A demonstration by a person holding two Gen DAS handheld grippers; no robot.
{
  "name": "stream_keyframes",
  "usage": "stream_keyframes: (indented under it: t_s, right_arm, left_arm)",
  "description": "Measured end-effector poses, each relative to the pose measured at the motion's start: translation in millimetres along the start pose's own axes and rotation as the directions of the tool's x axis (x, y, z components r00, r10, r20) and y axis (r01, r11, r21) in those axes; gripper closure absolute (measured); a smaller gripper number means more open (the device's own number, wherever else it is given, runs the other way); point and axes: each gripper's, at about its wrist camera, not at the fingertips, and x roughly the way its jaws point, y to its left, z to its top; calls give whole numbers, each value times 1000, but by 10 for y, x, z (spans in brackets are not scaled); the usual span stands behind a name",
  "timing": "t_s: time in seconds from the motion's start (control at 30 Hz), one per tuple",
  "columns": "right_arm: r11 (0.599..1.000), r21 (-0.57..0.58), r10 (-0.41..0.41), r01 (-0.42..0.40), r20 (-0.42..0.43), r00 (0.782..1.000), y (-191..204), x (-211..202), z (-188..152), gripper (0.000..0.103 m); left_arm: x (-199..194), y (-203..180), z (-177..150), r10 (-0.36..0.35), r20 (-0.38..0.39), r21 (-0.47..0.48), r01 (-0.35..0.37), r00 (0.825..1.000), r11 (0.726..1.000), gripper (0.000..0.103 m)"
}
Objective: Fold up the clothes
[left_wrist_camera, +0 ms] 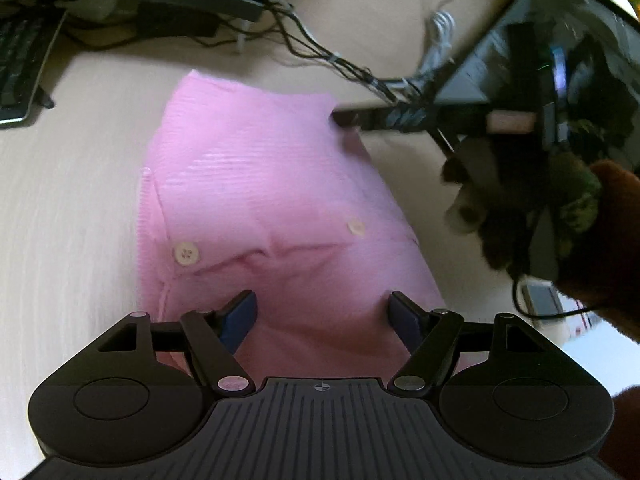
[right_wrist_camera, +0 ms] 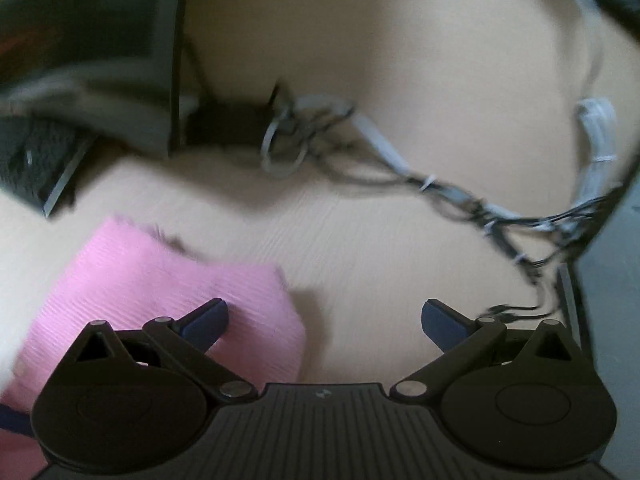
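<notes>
Pink ribbed shirt (left_wrist_camera: 256, 200), lying as a compact buttoned bundle on the pale desk (left_wrist_camera: 72, 200), is being hovered over by the left gripper (left_wrist_camera: 322, 316) and right gripper (right_wrist_camera: 324, 320), both spread and empty, cables (right_wrist_camera: 400, 168) beyond; folding stage undeterminable.

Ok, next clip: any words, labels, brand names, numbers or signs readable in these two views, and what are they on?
None can be read.
Keyboard: key legends too blurred and small.
Pink shirt: plain ribbed fabric and two buttons, no print or tag in view.
Monitor: only reflections, no legible text.
Left gripper and right gripper: jaws open; a small crosshair mark on each body, no lettering.
</notes>
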Motion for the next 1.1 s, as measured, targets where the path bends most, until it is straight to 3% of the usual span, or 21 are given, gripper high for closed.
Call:
stream_keyframes:
  t_s: [0.2,0.33,0.43,0.6,0.73,0.9,1.0,1.1]
  right_arm:
    - [991,-109,-75,73,-17,997,85,283,190,0]
    - [994,-71,-83,82,-14,996,72,-32,225,0]
    - [996,-56,-68,65,-48,997,95,-208,-70,0]
    - [984,-104,-156,145,-106,982,211,-169,-435,0]
    - [986,-76,-156,150,-74,985,132,-481,-487,0]
    - [992,-60,-115,111,-63,991,267,-884,-927,0]
    - [983,-100,-162,156,-59,985,456,-861,-1128,0]
    - [979,-53,-199,198,-19,980,499,-1005,-1152,0]
  left_arm:
    - [49,81,62,-4,54,-37,6,999,999,25]
    - [29,98,45,-6,60,-39,8,998,999,23]
    - [14,110,32,-7,64,-41,9,998,999,23]
    - [-22,105,28,-9,58,-28,10,998,1000,23]
    - [-55,93,29,-10,50,-12,11,999,1000,23]
    - [-102,83,27,-7,40,9,6,999,1000,23]
    - [-216,126,27,21,58,17,-22,998,1000,22]
    - [-386,209,27,34,86,12,-35,996,999,16]
